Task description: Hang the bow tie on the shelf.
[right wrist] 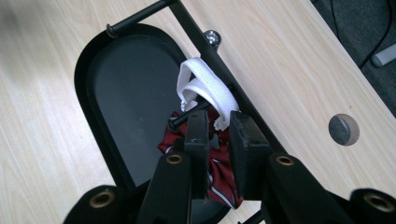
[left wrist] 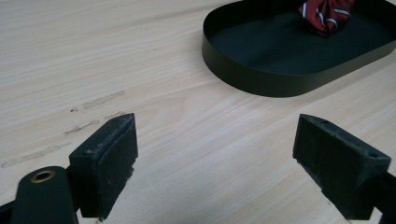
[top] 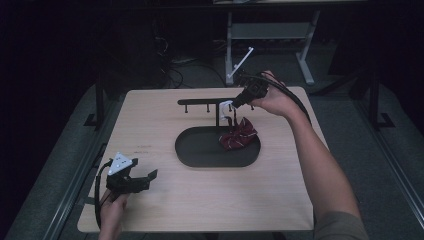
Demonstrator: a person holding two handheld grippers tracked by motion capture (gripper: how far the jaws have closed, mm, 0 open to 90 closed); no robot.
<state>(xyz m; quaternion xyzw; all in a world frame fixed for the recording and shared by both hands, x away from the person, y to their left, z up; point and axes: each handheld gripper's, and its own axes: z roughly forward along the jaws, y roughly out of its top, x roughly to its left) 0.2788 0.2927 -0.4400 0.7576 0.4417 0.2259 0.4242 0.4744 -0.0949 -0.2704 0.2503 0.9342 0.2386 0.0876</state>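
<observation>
A dark red striped bow tie (top: 239,136) hangs over the black oval tray (top: 200,150) of a stand, with its white strap (top: 226,106) looped on a peg under the stand's bar (top: 200,101). My right gripper (top: 232,106) is at that peg. In the right gripper view its jaws (right wrist: 218,126) stand a little apart, open, with the strap's (right wrist: 205,88) end at their tips and the tie (right wrist: 167,140) below. My left gripper (top: 145,179) rests at the table's front left, open with bare wood between its jaws (left wrist: 215,158). The tray (left wrist: 261,74) and tie (left wrist: 327,14) lie beyond.
The stand's bar (right wrist: 210,51) carries several small pegs along it. A round cable hole (right wrist: 344,129) pierces the tabletop near its far right edge. Beyond the table stand a desk frame (top: 270,30) and floor cables.
</observation>
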